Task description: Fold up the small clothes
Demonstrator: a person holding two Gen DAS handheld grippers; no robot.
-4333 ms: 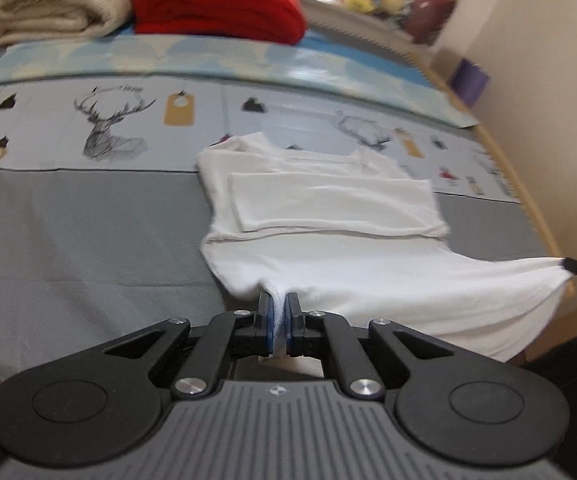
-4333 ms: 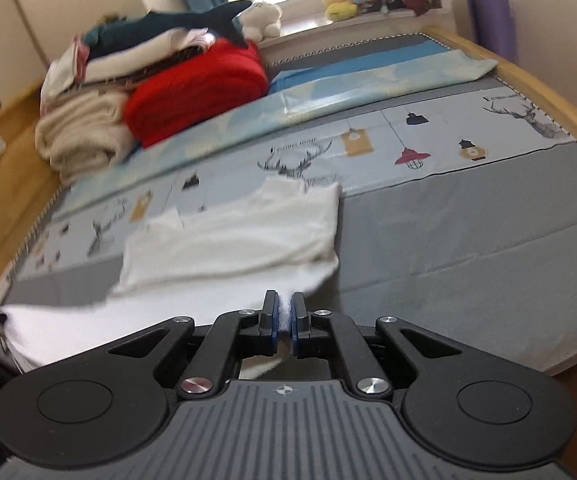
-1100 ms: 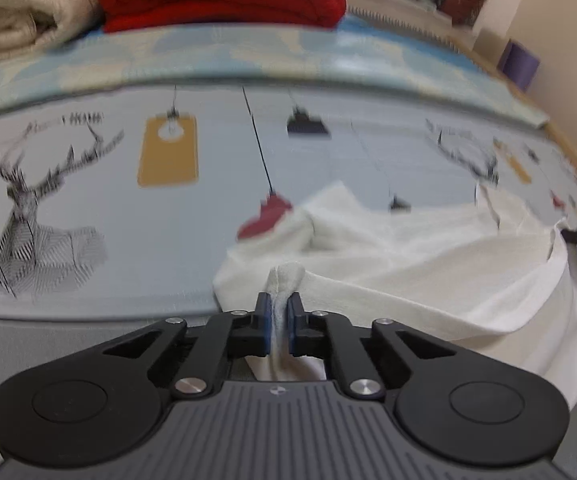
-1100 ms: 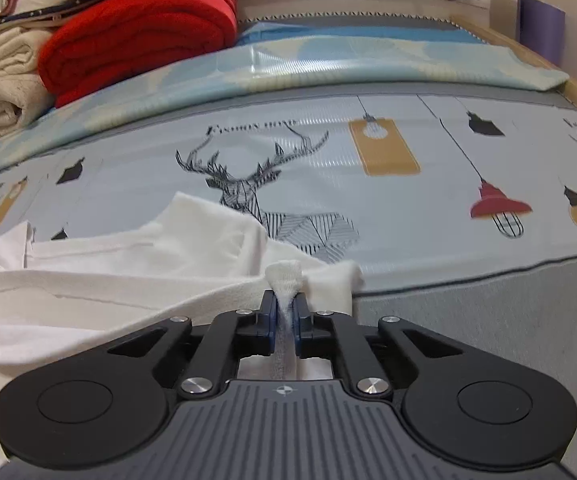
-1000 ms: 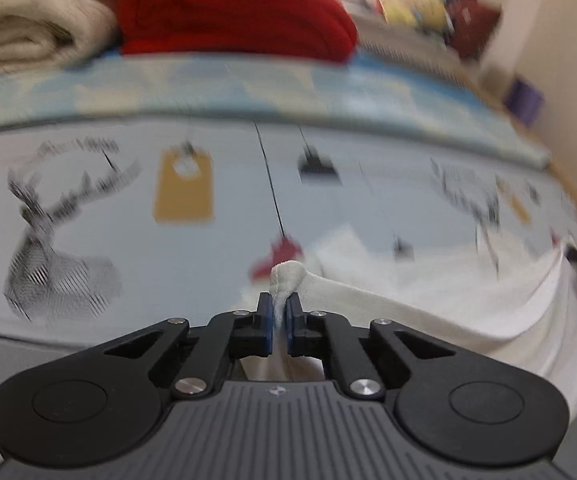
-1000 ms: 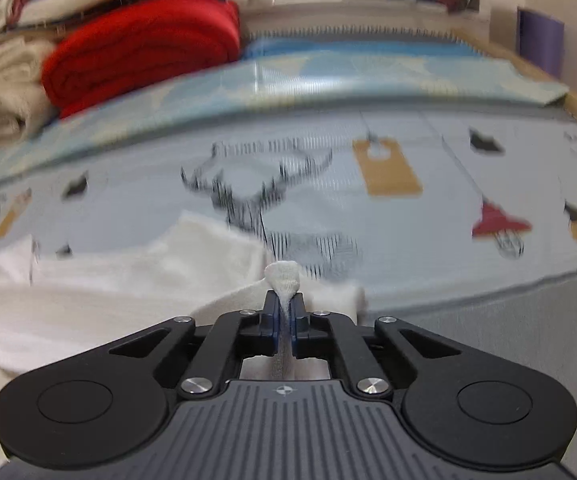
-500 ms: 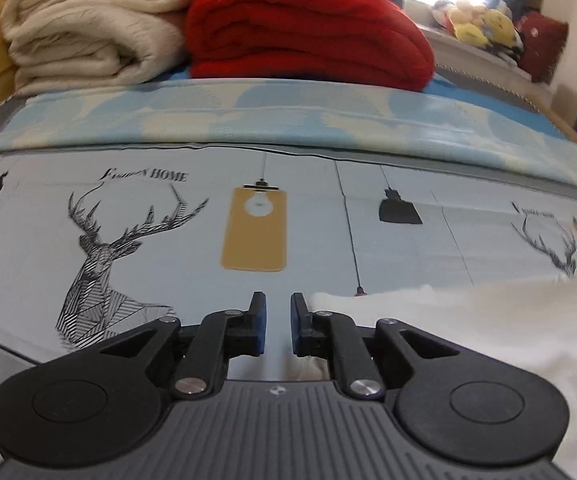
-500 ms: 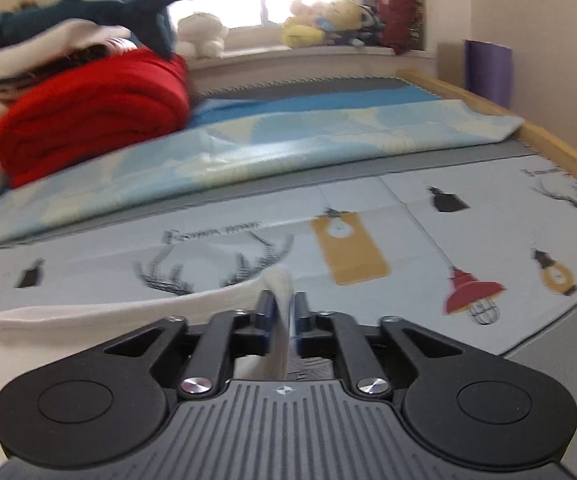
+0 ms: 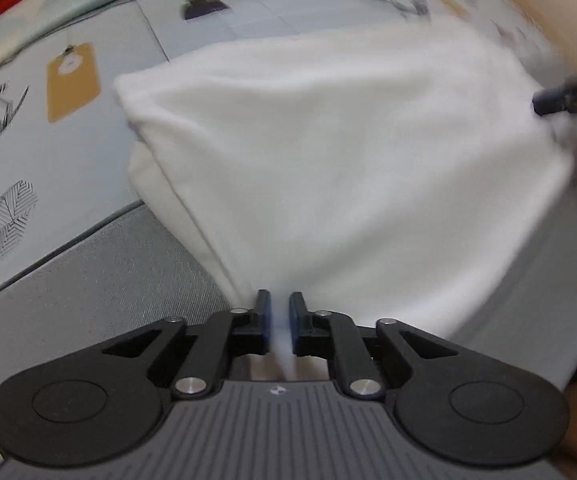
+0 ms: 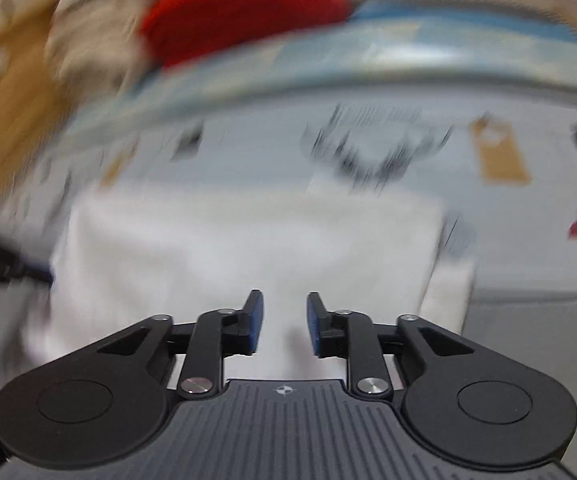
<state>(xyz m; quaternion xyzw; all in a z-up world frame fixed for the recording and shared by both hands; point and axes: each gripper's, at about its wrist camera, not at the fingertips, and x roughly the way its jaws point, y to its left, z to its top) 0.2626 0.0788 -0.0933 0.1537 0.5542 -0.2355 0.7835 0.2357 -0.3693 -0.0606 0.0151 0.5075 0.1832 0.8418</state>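
Observation:
A small white garment [image 9: 348, 152] lies folded in a rough rectangle on the printed bedsheet [image 9: 16, 152]. My left gripper [image 9: 277, 306] points down at its near edge. Its pads stand a narrow gap apart, and blurred white cloth shows in the gap. In the right wrist view the same garment [image 10: 248, 248] fills the middle. My right gripper [image 10: 284, 312] hovers over it with its jaws opening and nothing pinched between them. Each gripper's dark tips show at the edge of the other's view: the right gripper [image 9: 560, 100] and the left gripper [image 10: 20, 270].
A folded red blanket [image 10: 244, 4] and cream blankets [image 10: 84, 56] are stacked at the head of the bed. The sheet's plain grey part [image 9: 88, 280] lies beside the garment. A wooden surface [image 10: 4, 120] shows at the left. The right wrist view is badly blurred.
Both grippers carried the pinched cloth to the far side and let go. Both views have since tipped down onto the folded garment, and the right jaws stand wider.

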